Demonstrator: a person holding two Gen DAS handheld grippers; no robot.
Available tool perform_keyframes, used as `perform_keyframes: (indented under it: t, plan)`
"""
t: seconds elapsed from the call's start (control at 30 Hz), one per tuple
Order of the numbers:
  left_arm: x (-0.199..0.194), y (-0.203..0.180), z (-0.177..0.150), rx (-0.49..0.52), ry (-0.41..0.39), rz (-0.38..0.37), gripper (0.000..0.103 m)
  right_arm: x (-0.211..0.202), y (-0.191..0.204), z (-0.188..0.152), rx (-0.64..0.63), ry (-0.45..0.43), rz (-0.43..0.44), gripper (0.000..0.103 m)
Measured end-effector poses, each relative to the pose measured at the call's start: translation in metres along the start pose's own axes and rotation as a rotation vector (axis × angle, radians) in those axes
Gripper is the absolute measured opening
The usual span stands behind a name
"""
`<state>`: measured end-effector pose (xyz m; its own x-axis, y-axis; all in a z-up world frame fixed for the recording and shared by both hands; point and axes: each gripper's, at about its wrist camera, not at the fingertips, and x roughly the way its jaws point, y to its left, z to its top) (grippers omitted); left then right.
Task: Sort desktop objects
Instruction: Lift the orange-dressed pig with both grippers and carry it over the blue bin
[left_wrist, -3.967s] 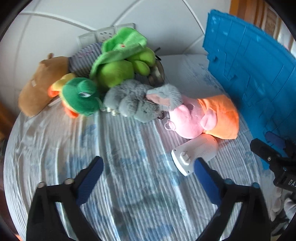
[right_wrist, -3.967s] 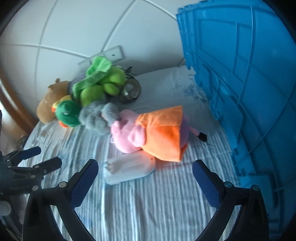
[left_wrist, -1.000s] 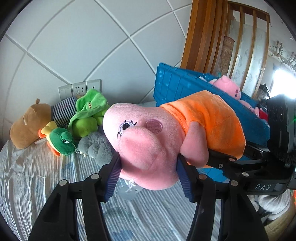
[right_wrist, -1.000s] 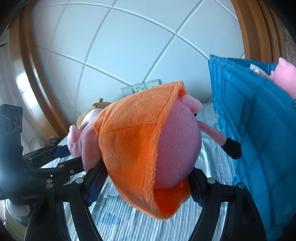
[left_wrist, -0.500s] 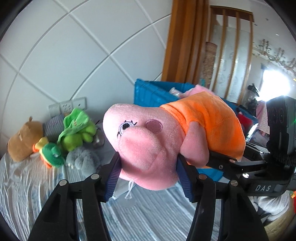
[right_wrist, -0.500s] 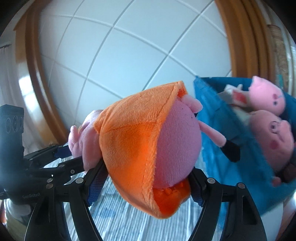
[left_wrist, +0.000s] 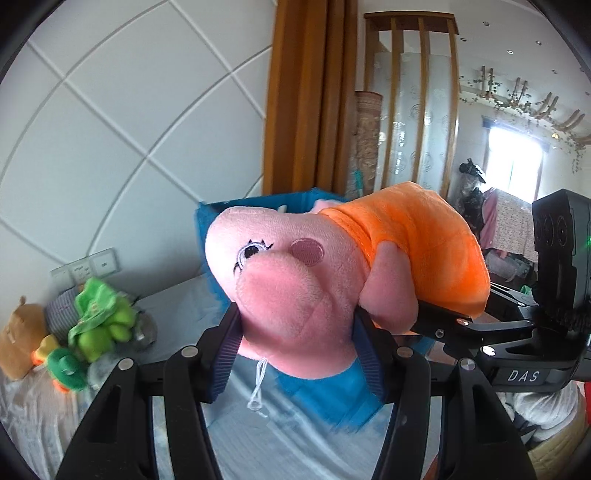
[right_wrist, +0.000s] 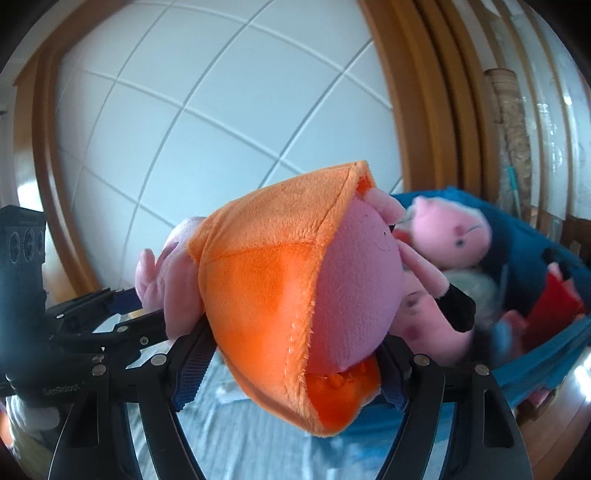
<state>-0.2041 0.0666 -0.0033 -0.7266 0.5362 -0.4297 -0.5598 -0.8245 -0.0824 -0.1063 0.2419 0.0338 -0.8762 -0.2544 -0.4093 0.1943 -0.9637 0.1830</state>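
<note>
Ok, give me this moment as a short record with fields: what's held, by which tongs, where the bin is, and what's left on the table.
held item: pink pig plush in an orange dress, lifted clear of the table
left tongs: shut on the pig's snout
right tongs: shut on the pig's body and dress
bin: blue crate, to the right in the right wrist view, already holding other pink plush toys
left on table: green plush, green duck, brown plush, on the striped cloth
</note>
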Motion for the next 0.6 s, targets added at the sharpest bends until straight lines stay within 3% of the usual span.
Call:
perform_keyframes:
  t: [0.3,0.5,0.6]
  plan:
    - [0.086,-0.117,0.052,0.013,0.025,-0.019,0.058,-0.022,-0.137,0.037,0.010,0.003,-0.046,0.077]
    - [0.136,-0.148,0.077,0.022,0.093,0.007,0.058,-0.004,-0.203,0.053,0.051,0.023,-0.034,0.077]
    - [0.160,-0.148,0.077,-0.008,0.179,0.017,0.058,0.021,-0.225,0.052,0.076,0.063,-0.018,0.077]
